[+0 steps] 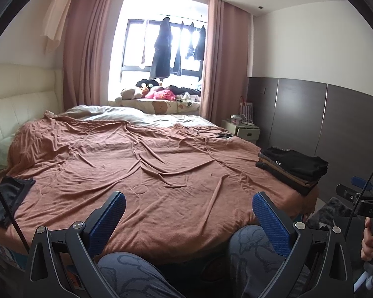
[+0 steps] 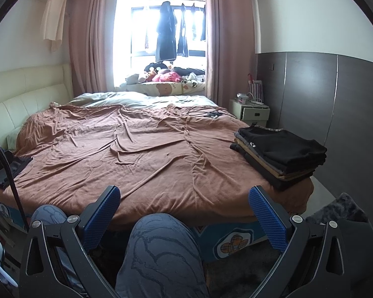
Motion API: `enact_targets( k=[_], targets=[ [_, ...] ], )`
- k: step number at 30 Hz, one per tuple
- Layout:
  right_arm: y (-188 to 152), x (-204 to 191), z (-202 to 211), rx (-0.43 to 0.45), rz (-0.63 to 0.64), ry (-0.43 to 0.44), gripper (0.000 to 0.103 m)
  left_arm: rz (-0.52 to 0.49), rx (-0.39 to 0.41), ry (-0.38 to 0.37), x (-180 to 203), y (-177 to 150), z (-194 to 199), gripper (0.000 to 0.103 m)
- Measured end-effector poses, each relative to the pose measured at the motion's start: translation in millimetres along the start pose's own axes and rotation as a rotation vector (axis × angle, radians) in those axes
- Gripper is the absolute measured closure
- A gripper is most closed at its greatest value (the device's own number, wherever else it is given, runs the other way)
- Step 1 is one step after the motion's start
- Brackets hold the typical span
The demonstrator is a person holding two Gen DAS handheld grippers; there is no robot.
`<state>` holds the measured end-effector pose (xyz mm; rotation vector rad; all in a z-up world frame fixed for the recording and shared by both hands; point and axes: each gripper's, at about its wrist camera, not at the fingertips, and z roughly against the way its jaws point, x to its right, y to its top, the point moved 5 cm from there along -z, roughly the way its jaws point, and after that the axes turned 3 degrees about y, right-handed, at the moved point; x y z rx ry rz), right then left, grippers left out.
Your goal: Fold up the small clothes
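A stack of folded dark and tan clothes (image 1: 292, 170) sits on the bed's right near corner, also in the right wrist view (image 2: 281, 156). A dark unfolded garment (image 1: 8, 200) lies at the bed's left near edge; it shows small in the right wrist view (image 2: 13, 170). My left gripper (image 1: 189, 219) is open and empty, held low in front of the bed's near edge above the person's knees. My right gripper (image 2: 184, 213) is open and empty, also low before the bed edge. The right gripper's body shows at the right edge of the left wrist view (image 1: 363, 198).
The bed carries a wrinkled brown cover (image 1: 141, 164) and a grey quilt at the far end. Black cables (image 1: 217, 134) lie on its far right. A white nightstand (image 2: 255, 113) stands by the grey wall panels. The person's knees (image 2: 161, 243) are right below the grippers.
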<state>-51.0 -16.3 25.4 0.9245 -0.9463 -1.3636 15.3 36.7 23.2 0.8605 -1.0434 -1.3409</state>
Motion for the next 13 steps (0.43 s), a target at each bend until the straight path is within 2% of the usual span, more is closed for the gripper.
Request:
enact_targets(
  k=[13],
  targets=[
    [0.2, 4.4, -0.4, -0.005, -0.007, 0.002, 0.000, -0.008, -0.018, 0.002, 3.0, -0.3, -4.7, 0.001]
  ],
)
